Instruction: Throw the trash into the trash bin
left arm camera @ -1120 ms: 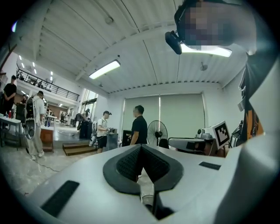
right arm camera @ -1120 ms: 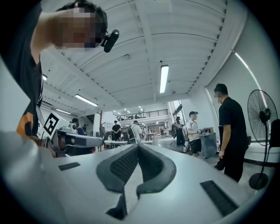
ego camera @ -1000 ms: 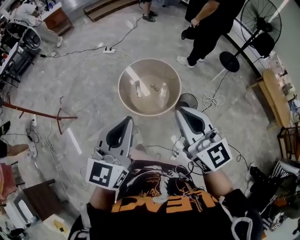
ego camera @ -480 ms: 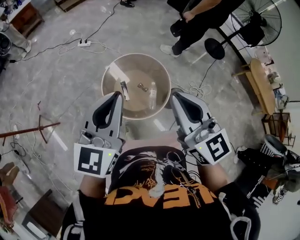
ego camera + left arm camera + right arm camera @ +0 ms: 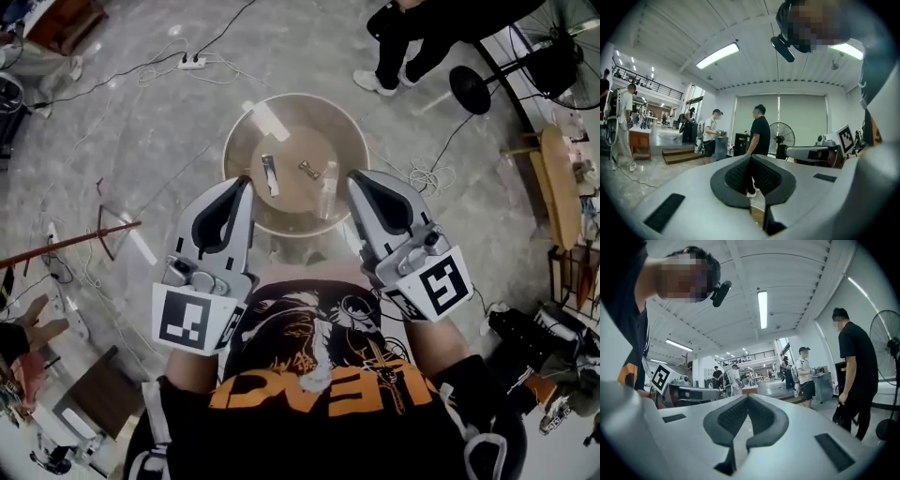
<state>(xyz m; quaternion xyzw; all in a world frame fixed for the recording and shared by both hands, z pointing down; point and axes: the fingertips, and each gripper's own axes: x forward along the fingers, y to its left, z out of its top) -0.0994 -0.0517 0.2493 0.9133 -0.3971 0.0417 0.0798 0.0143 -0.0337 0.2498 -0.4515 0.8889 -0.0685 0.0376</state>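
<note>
The person is stepping up to the round trash bin (image 5: 242,131), which is now lying just beyond both grippers instead of well ahead. The left gripper (image 5: 245,182) and right gripper (image 5: 356,178) are keeping their jaws pressed together on nothing, while a plastic bottle (image 5: 329,182) and paper scraps (image 5: 269,173) are lying inside the bin, so the throwing looks done

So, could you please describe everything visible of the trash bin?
The trash bin is a round, open-topped tub, beige and plastic-looking. It stands upright on the grey floor, below and just ahead of the left gripper and right gripper, which do not touch it. Inside lie a clear bottle, a small wrapper and another small scrap.
</note>
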